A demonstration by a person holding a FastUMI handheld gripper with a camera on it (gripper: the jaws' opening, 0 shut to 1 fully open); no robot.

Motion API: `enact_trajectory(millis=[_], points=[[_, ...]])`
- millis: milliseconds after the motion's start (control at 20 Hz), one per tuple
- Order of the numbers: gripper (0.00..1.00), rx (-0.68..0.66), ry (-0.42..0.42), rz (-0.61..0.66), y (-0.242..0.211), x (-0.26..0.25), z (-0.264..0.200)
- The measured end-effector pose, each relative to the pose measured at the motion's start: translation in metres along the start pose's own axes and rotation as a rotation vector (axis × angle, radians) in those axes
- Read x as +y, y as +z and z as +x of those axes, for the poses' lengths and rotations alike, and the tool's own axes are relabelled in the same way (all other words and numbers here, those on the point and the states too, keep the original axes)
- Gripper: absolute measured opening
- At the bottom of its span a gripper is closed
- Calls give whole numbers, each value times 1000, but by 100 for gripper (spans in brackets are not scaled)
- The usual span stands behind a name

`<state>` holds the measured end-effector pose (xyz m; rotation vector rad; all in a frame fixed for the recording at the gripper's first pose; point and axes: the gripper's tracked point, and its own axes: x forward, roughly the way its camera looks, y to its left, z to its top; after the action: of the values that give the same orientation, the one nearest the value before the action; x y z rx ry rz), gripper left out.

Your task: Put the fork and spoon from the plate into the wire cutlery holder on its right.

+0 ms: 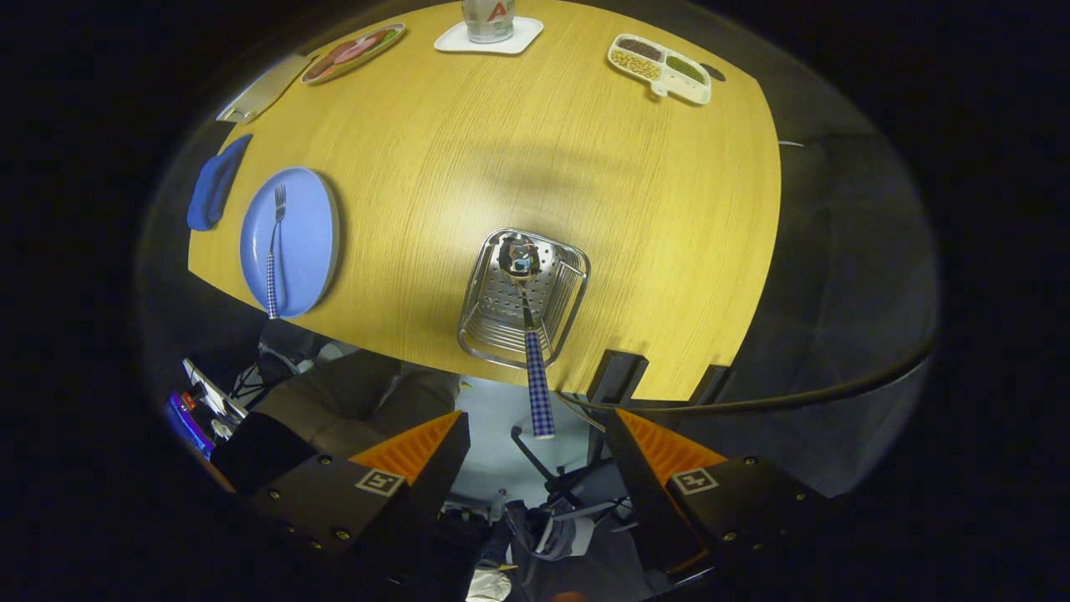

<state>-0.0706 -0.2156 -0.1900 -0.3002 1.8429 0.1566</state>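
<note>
While the claw [539, 468] hangs wide open with nothing between its orange fingers [414, 447], the spoon [528, 322] stands in the wire cutlery holder [522, 297] just ahead of them, bowl down and checked handle leaning back toward the gap. Well off to the left of the fingers, the fork [274, 251] lies on the blue plate [305, 242], a blue cloth [216, 182] beside it. Far beyond the holder sit a divided snack tray [662, 68], a coaster [527, 38] with a glass [487, 21], and a picture plate [353, 53] on the wooden table [518, 150]. Nothing stands between the claw and the holder.
</note>
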Motion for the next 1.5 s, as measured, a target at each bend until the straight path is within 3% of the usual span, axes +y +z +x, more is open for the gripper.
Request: enact_trajectory(millis=[250, 700, 1050, 1500], points=[[97, -100, -59, 90, -33, 15, -19], [98, -153, -21, 280, -82, 48, -9], [98, -232, 38, 242, -66, 118, 11], [98, -292, 44, 130, -38, 184, 13]])
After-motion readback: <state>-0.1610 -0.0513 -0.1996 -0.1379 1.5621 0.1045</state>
